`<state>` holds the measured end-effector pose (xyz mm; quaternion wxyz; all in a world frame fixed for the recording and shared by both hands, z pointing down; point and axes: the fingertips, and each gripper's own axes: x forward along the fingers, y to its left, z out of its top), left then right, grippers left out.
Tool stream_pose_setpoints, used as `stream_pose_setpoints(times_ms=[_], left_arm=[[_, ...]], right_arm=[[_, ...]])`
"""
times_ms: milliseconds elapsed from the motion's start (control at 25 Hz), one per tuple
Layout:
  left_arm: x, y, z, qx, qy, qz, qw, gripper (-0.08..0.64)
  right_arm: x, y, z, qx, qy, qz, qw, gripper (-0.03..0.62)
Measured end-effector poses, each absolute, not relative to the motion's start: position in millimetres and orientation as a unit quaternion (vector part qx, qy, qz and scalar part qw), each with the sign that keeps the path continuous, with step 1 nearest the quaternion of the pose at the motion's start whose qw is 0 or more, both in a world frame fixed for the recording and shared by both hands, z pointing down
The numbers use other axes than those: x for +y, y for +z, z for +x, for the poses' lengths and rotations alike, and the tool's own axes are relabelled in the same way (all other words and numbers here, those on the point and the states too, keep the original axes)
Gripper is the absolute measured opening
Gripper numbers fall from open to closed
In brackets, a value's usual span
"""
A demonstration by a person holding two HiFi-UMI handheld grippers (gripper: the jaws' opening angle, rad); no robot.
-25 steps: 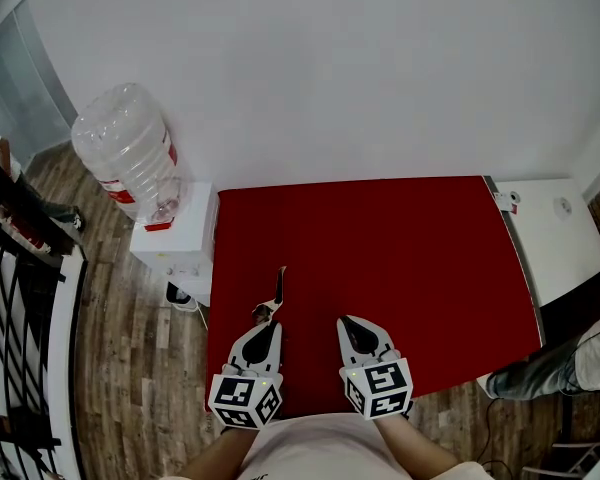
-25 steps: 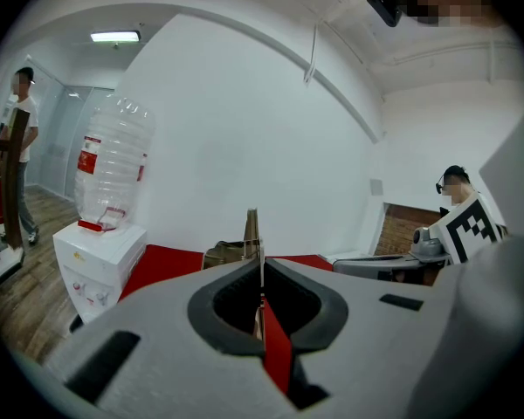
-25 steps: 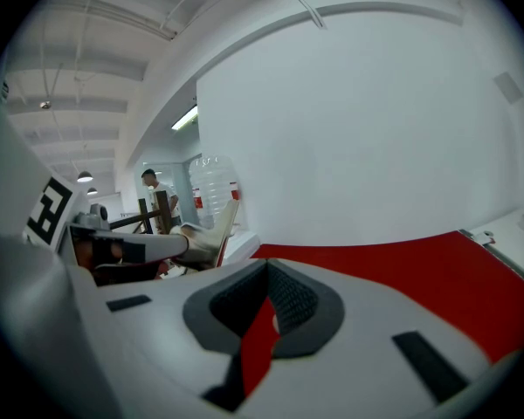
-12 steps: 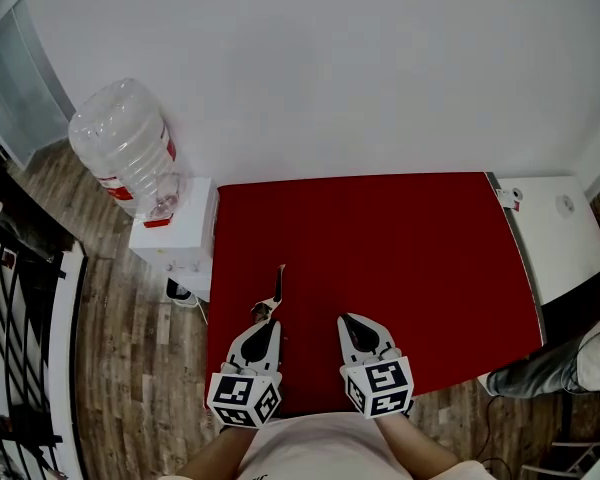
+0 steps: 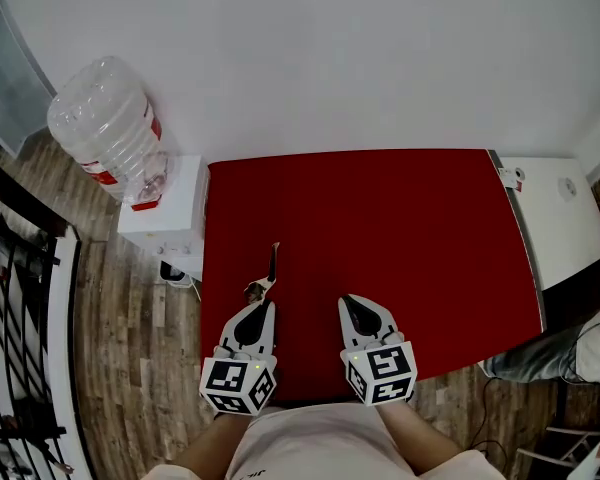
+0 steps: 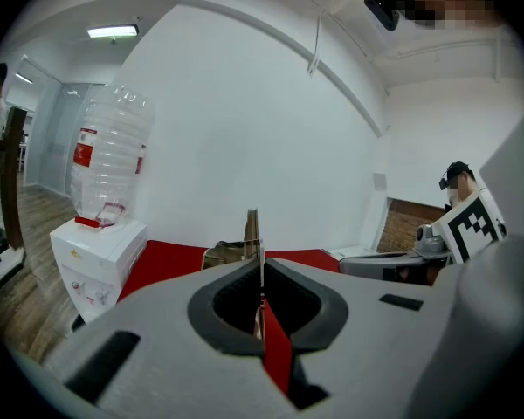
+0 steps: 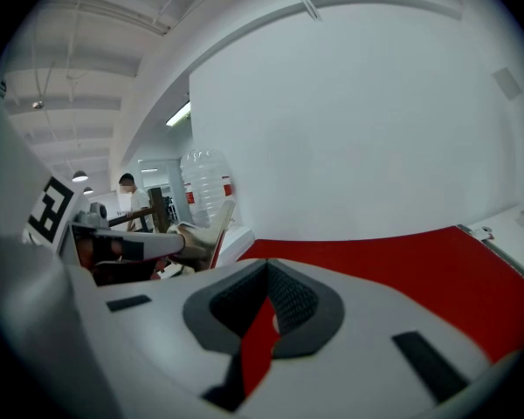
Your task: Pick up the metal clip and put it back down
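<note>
Metal clip is pinched at its near end by the left gripper, whose jaws are pressed together on it. The rest of the clip juts out past the tips, over the near left corner of the red surface. In the left gripper view a thin metal blade stands upright just beyond the closed tips, with the clip's duller body beside it. In the right gripper view the clip seems to hang clear of the surface rather than lie on it, though I cannot be sure of the gap. The right gripper hovers over the near edge of the surface, beside the left one. Its jaws meet at the tips and nothing is between them.

I judge the pick-up half of the task done, with the clip in the air and the set-down not yet made. The next move calls for lowering the left gripper until the clip's underside rests on the surface, then parting the jaws gently so that the clip does not tip or skid. The grip is only on the clip's end, so a level, slow descent looks wise. The right gripper has no part to play.
</note>
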<state>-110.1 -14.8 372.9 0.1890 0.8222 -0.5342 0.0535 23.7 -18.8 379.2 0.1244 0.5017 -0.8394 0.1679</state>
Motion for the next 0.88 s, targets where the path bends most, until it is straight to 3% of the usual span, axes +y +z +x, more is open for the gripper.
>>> stream_pose_setpoints(times_ms=[880], left_arm=[[-92,492,-97,-0.52,0.094,0.812,0.248,0.008]], right_arm=[[-84,470,28,-0.817,0.208,0.515,0.154,0.006]])
